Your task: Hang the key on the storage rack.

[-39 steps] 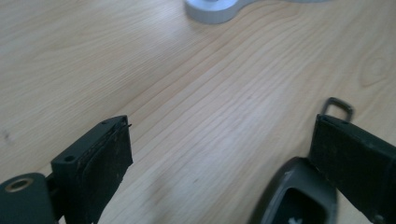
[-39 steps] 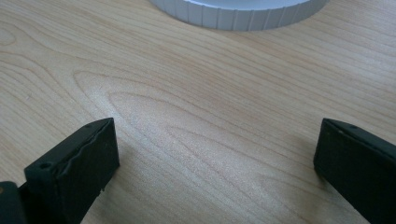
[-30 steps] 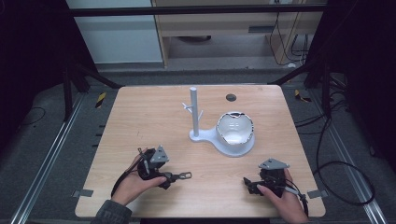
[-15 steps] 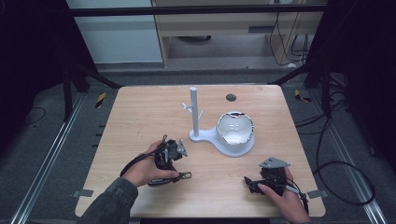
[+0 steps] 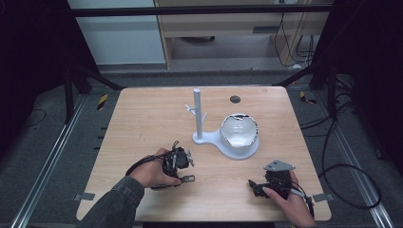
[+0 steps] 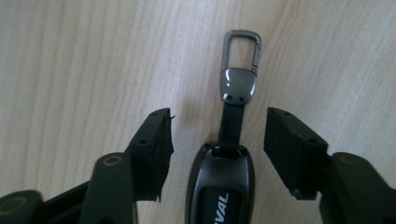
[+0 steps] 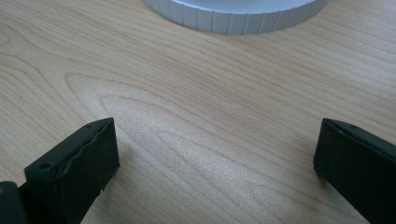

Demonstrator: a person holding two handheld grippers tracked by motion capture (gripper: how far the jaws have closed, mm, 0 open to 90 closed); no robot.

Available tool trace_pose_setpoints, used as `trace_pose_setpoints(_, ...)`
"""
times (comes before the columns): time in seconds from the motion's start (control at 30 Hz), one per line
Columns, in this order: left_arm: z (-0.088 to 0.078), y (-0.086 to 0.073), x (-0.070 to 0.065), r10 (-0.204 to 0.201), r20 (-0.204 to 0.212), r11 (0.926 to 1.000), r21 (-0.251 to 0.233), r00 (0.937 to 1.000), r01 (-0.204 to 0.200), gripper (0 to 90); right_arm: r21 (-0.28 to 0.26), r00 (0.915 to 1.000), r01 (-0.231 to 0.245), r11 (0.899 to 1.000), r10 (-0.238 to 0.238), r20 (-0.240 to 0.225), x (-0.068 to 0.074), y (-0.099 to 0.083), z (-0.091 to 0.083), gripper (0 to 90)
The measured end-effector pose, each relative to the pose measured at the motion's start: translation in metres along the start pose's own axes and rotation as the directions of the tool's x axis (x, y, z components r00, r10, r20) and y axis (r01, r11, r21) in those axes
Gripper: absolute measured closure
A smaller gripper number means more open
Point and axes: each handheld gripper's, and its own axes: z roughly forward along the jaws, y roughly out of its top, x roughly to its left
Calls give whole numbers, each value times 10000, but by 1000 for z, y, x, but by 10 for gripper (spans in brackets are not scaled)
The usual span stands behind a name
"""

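A dark key fob (image 6: 219, 186) with a strap and a grey metal carabiner clip (image 6: 240, 51) lies flat on the wooden table (image 5: 142, 123). My left gripper (image 6: 217, 135) hangs over it, one jaw on each side of the fob. Its jaws have just been closing, but a gap still shows on both sides, so the pads do not touch the fob. In the high view the left gripper (image 5: 177, 161) is at the front left, with the clip (image 5: 187, 179) poking out beside it. My right gripper (image 5: 256, 186) rests open at the front right, with bare wood between its jaws (image 7: 215, 158).
A white stand stands right of the table's centre, with a tall post (image 5: 197, 114) and a round dish (image 5: 239, 130). Its ribbed base (image 7: 233, 16) lies ahead of the right gripper. A dark round hole (image 5: 235, 99) sits near the far edge.
The left hand moved right and a little away from the person, onto the key fob, and its jaws narrowed around it. The right hand stayed put.
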Motion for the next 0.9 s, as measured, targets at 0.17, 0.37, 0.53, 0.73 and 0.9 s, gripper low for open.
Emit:
trace_pose_setpoints(0.17, 5, 3, -3, 271, 281, 9993, 254, 9992, -278, 541, 17, 10000, -83, 10000, 83, -26, 1, 0, 0, 4)
trace_pose_setpoints(0.37, 12, 6, -5, 358, 214, 9985, 404, 9991, -366, 585, 32, 10000, -85, 10000, 85, -26, 1, 0, 0, 4)
trace_pose_setpoints(0.53, 12, 7, -5, 453, 187, 9977, 490, 9988, -461, 628, 20, 10000, -68, 10000, 68, -21, 0, 0, 0, 4)
trace_pose_setpoints(0.73, 13, 6, -4, 333, 202, 9978, 575, 9992, -344, 668, 15, 10000, -64, 10000, 64, -19, 0, 0, 0, 4)
trace_pose_setpoints(0.9, 15, 7, -3, 384, 199, 9971, 651, 9991, -396, 685, 18, 10000, -72, 10000, 72, -22, 1, 0, -1, 4)
